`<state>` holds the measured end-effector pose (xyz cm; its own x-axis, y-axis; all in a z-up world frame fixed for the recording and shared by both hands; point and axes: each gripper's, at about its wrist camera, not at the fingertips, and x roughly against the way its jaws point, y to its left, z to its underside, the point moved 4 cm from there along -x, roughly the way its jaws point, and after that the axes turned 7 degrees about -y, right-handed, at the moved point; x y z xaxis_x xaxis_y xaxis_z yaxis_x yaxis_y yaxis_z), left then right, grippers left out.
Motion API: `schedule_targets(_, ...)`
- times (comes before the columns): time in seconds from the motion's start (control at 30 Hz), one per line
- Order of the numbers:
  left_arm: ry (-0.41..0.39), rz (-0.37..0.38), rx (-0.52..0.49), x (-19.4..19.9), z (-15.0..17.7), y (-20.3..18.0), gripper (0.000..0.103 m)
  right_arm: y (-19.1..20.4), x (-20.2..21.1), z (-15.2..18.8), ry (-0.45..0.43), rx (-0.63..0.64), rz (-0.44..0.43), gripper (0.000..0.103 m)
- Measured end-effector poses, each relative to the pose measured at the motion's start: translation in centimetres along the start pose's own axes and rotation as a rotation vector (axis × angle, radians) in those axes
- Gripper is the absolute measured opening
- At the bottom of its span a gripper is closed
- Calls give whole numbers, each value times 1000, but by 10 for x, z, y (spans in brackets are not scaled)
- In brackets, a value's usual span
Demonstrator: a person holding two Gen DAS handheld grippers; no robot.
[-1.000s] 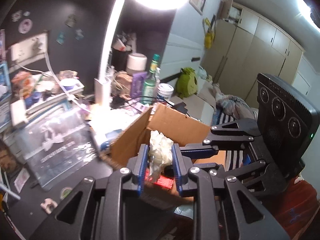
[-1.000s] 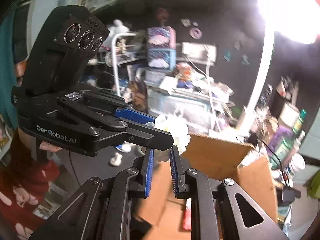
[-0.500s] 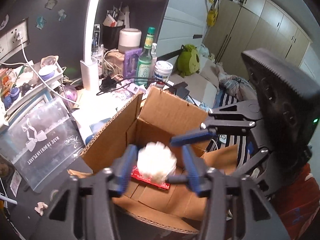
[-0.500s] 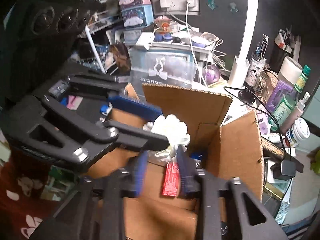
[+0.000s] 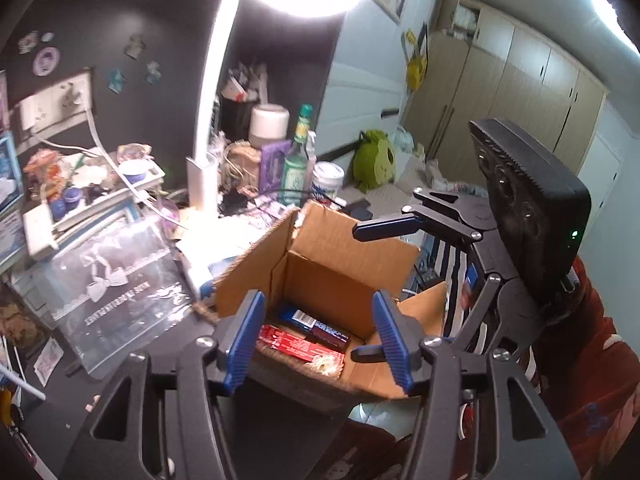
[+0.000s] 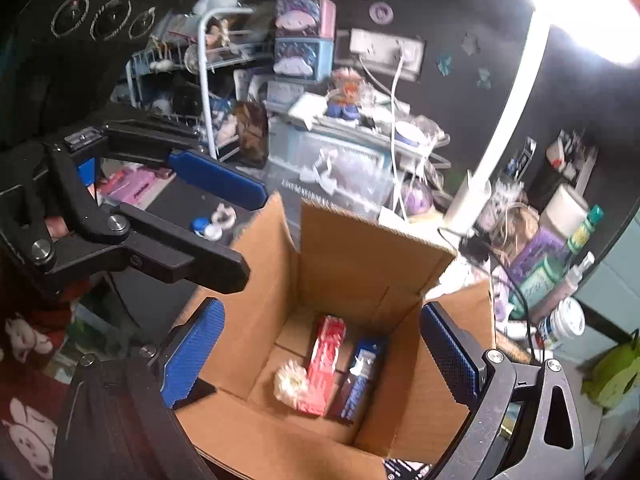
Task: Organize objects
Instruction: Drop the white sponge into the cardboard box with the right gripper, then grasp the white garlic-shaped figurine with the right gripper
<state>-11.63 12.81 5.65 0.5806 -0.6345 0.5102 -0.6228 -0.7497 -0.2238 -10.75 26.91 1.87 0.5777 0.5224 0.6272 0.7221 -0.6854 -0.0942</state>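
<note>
An open cardboard box (image 5: 352, 256) (image 6: 352, 256) stands on the dark desk. A white flower-like object (image 6: 290, 387) (image 5: 325, 364) lies on its floor beside a red carton (image 6: 327, 364) (image 5: 300, 345) and a blue carton (image 6: 360, 376) (image 5: 298, 317). My left gripper (image 5: 318, 342) is open and empty above the box's near edge; it also shows at the left of the right wrist view (image 6: 244, 224). My right gripper (image 6: 320, 356) is open and empty over the box; it also shows in the left wrist view (image 5: 368, 288).
A white lamp post (image 5: 208, 120) and bright lamp head stand behind the box. Bottles and jars (image 5: 298, 160) crowd the back. A clear plastic case (image 5: 108, 288) lies left of the box. A wire rack with small drawers (image 6: 224, 80) stands further back. A power cable (image 6: 500, 264) runs past the box.
My left gripper opened and let go of the white flower-like object, which dropped into the box. My right gripper opened wide too. Both now hover over the box.
</note>
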Motion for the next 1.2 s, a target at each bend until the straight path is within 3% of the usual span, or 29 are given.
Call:
schedule_targets(0.1, -46, -30, 12, 23, 8, 13, 61, 20, 8, -12, -70, 12, 11, 102)
schedule_targets(0.2, -99, -112, 31, 54, 25, 34, 72, 53, 9, -28, -124, 17, -26, 103)
schedule_targets(0.3, -137, -207, 69, 82, 47, 60, 75, 87, -2, -38, -131, 31, -102, 103)
schedule_targets(0.4, -154, -294, 102, 103, 73, 84, 85, 131, -25, -42, -116, 74, -202, 103)
schedule_targets(0.6, -154, -405, 192, 127, 143, 137, 85, 195, -102, -15, -43, 101, -324, 102)
schedule_targets(0.63, -148, -411, 201, 128, 151, 141, 85, 199, -115, -8, -22, 96, -319, 99)
schedule_targets(0.7, -118, -426, 228, 126, 175, 155, 85, 202, -143, 6, 16, 84, -297, 77)
schedule_targets(0.9, -83, -418, 296, 119, 215, 173, 85, 188, -197, 30, 63, 63, -195, 49)
schedule_targets(1.03, -86, -412, 324, 119, 222, 181, 85, 185, -214, 36, 92, 33, -200, 47)
schedule_targets(1.1, -86, -411, 329, 119, 222, 182, 85, 185, -218, 37, 96, 46, -194, 34)
schedule_targets(1.2, -83, -406, 333, 117, 221, 181, 85, 184, -222, 36, 94, 52, -184, 32)
